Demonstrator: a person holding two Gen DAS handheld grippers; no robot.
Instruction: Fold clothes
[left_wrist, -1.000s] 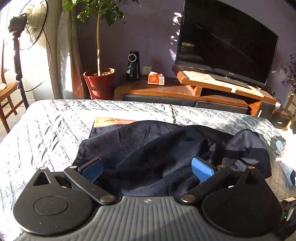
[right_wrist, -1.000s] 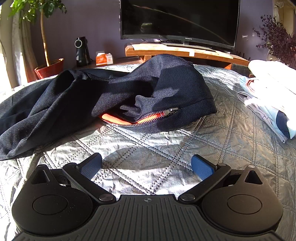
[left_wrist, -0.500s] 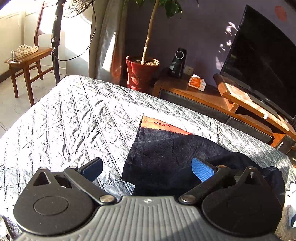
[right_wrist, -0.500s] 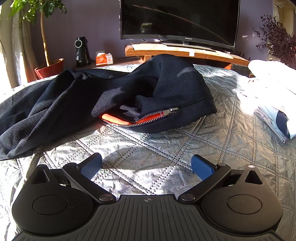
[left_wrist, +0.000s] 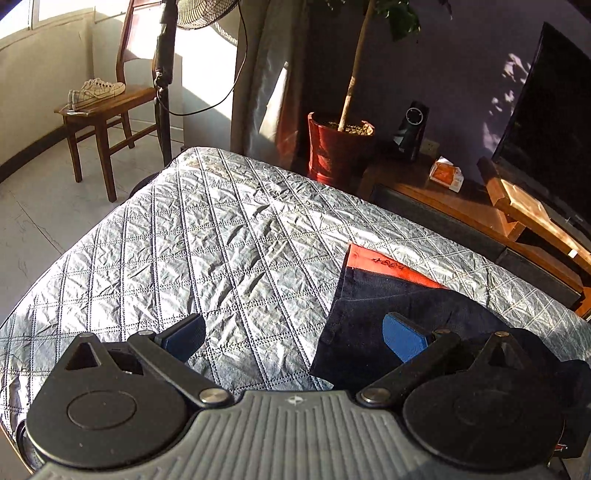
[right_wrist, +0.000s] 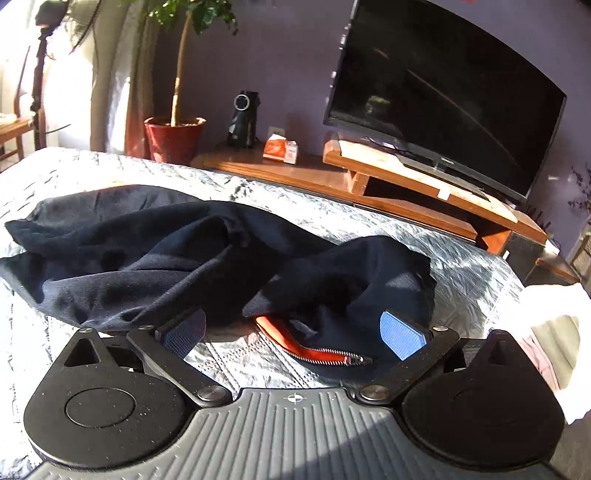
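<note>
Right wrist view: dark navy garment (right_wrist: 155, 258) heaped in loose folds on the quilted grey bedspread (right_wrist: 465, 266), orange-lined zipper (right_wrist: 325, 356) lying open at the near edge. Looks soft, light and limp, likely to sag and slide on the slick quilt; best taken at a firm seam: the zipper end here, the orange waistband (left_wrist: 380, 264) or straight hem corner on the other side. Right gripper (right_wrist: 295, 334) spread wide, empty, low over the zipper. Left wrist view: left gripper (left_wrist: 295, 338) spread wide too, holding nothing, over the hem corner and bare quilt. Pale folded clothes (right_wrist: 550, 332) just beside on the right, liable to be brushed. Potted plant (left_wrist: 340, 147), TV (right_wrist: 443, 96) on its wooden stand, chair with sneakers (left_wrist: 96, 90) well apart, no hindrance.
</note>
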